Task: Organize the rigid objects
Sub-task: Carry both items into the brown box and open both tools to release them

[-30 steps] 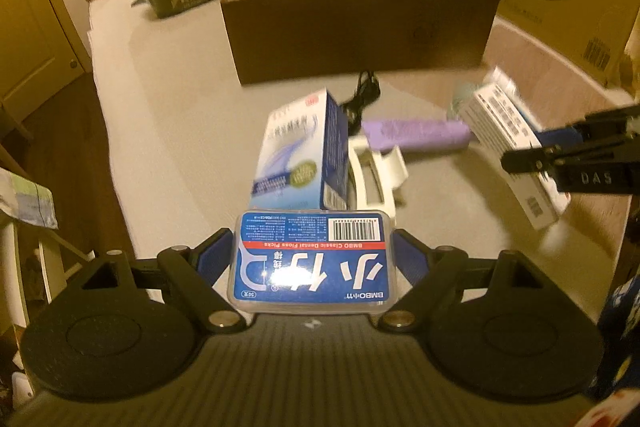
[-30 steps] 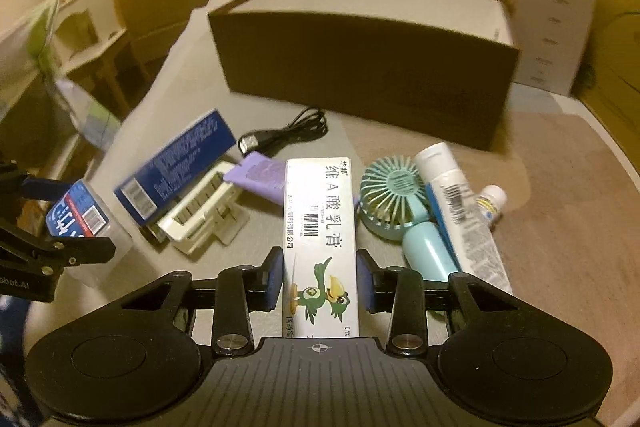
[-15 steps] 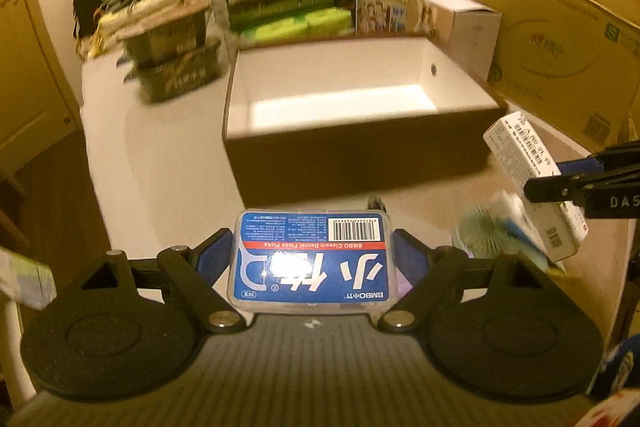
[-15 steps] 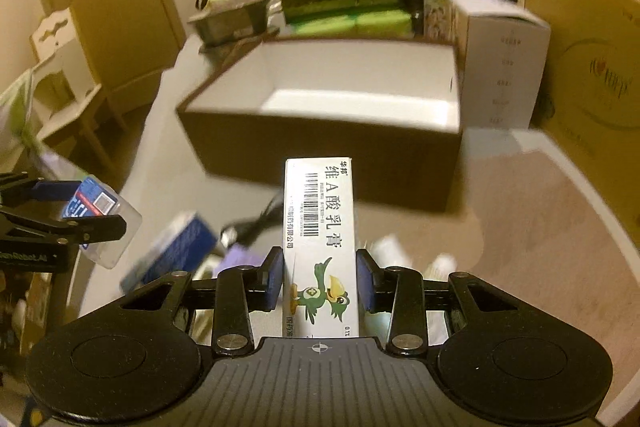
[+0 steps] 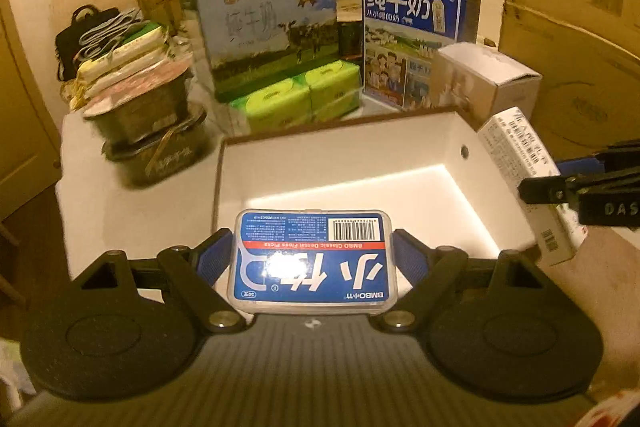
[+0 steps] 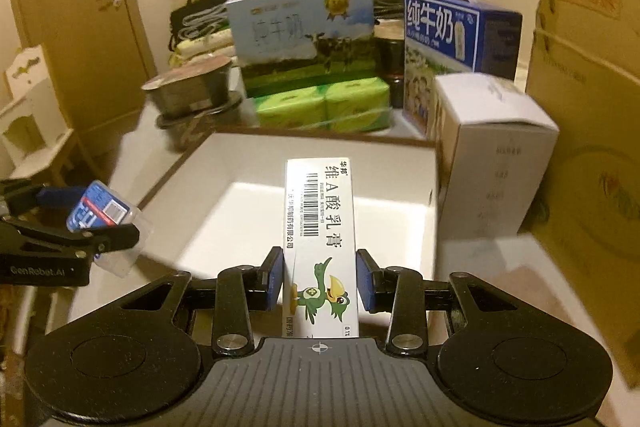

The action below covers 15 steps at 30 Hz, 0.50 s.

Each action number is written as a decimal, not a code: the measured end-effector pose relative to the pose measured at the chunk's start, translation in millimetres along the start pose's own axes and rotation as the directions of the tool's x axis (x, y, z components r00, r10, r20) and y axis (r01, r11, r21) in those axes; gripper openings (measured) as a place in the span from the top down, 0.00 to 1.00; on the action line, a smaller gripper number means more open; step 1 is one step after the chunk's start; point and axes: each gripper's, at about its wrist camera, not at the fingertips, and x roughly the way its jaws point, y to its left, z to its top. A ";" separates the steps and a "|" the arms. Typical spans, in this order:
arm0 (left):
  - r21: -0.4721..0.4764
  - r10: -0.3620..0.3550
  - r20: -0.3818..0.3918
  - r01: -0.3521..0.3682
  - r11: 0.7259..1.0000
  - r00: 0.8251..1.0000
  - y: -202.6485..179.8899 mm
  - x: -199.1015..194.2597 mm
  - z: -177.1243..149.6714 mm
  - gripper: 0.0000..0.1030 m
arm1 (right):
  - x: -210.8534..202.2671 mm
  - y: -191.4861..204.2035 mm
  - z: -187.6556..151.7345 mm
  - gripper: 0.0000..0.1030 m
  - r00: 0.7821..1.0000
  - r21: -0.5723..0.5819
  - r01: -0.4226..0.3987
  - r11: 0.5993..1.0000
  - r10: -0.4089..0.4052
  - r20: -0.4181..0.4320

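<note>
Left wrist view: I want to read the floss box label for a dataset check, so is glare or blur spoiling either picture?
Left wrist view: a white glare spot blots the middle of the floss picks box; fisheye bends the edges. Right wrist view: the ointment carton reads sharp, the white box behind is smeared; warm, dim light in both.

Your left gripper (image 5: 313, 259) clamped wide on the blue-labelled clear plastic floss-pick case (image 5: 312, 261), above the near rim of the white-lined brown open box (image 5: 360, 163), your right gripper (image 6: 320, 281) pinching narrow on the long white ointment carton (image 6: 320, 247), beside it over the same rim
</note>
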 end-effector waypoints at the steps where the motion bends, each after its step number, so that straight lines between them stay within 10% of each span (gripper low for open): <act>1: 0.004 0.002 -0.005 -0.002 1.000 1.000 -1.2 8.2 5.7 0.18 | 6.9 -3.4 4.5 0.63 1.000 -0.001 0.003 1.000 -0.003 0.000; 15: 0.044 0.006 -0.168 0.001 0.999 0.986 -13.6 117.6 15.8 0.18 | 98.5 -32.8 16.4 0.63 0.987 0.032 0.050 0.998 -0.044 -0.152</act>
